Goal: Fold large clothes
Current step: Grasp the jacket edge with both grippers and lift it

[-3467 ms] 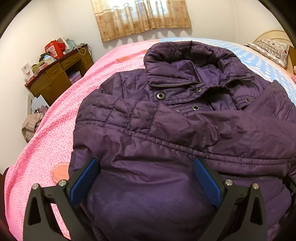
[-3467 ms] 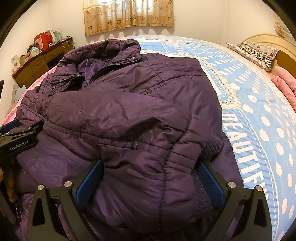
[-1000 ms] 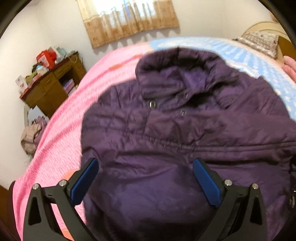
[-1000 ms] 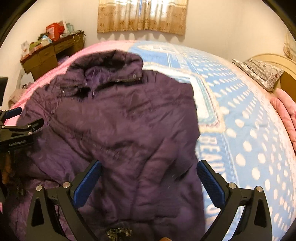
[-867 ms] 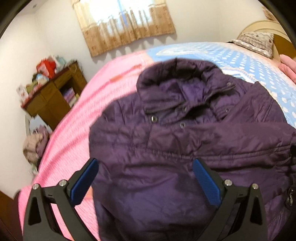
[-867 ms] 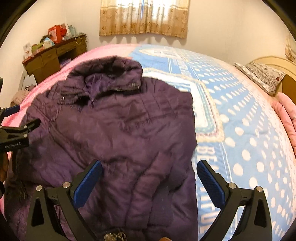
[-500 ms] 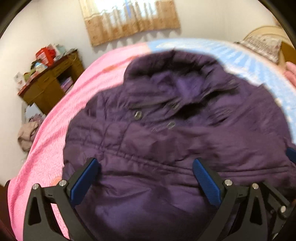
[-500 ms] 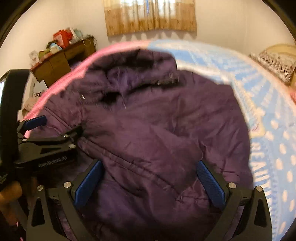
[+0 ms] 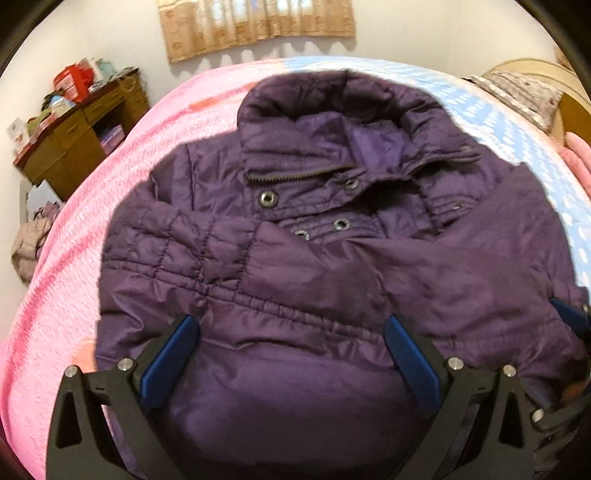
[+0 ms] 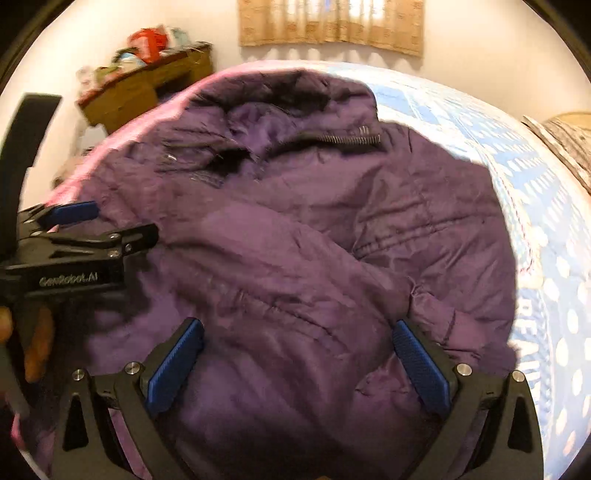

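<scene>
A dark purple quilted jacket (image 9: 295, 266) lies face up on the bed, collar toward the far wall, with both sleeves folded across its chest. My left gripper (image 9: 291, 358) hovers open over the jacket's lower body, blue pads wide apart and nothing between them. In the right wrist view the same jacket (image 10: 295, 236) fills the frame, and my right gripper (image 10: 297, 360) stands open above its lower right part. The left gripper (image 10: 85, 225) shows there at the left edge, held by a hand. The right gripper's blue fingertip (image 9: 570, 319) peeks in at the left view's right edge.
The bed has a pink cover (image 9: 62, 295) on the left and a blue dotted one (image 10: 546, 258) on the right. A cluttered wooden desk (image 9: 77, 125) stands at the far left wall. A patterned pillow (image 9: 517, 92) lies at the headboard, far right. Curtains (image 9: 258, 26) hang on the back wall.
Both grippers rose and pulled back about a second ago, then dropped close over the jacket again. The two grippers now sit nearer each other. Both stayed open.
</scene>
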The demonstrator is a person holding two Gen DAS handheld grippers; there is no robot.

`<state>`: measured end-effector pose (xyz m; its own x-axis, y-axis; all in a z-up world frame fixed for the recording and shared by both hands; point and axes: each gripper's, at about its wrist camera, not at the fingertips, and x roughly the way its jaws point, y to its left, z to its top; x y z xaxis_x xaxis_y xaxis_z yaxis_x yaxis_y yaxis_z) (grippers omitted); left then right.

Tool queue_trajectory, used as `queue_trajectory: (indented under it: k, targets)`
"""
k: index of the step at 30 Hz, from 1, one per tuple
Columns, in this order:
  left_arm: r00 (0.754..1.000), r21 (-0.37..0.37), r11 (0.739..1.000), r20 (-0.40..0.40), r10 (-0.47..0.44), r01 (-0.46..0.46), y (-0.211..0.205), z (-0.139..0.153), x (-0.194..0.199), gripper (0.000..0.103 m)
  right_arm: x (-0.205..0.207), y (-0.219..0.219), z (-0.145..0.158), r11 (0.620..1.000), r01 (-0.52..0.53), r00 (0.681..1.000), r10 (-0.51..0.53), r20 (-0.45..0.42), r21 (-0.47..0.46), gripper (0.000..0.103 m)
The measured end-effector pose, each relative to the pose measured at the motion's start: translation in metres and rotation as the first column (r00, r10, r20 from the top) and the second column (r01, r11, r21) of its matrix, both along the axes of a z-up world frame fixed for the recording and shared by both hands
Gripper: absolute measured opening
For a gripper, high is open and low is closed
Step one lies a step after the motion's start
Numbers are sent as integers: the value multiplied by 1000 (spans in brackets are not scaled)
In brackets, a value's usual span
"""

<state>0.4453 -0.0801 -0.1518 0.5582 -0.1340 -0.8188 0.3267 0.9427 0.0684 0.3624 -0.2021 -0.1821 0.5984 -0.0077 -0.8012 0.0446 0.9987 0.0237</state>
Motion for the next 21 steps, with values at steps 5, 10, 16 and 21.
queue_trajectory:
  k: [5, 10, 16, 21]
  targets:
    - [995, -102, 995, 97, 2, 8, 20, 53, 7, 103, -2, -29, 60, 1000, -14, 984, 10, 179, 18, 102]
    - [990, -94, 996, 138, 14, -2, 12, 74, 65, 103, 68, -43, 83, 998, -19, 976, 33, 214, -66, 102]
    - [991, -60, 998, 133, 35, -27, -3, 61, 133, 103, 164, -66, 77, 999, -4, 981, 14, 192, -50, 101]
    - [993, -65, 998, 115, 24, -17, -14, 51, 172, 103, 217, -76, 66, 1000, -25, 987, 26, 156, -13, 94]
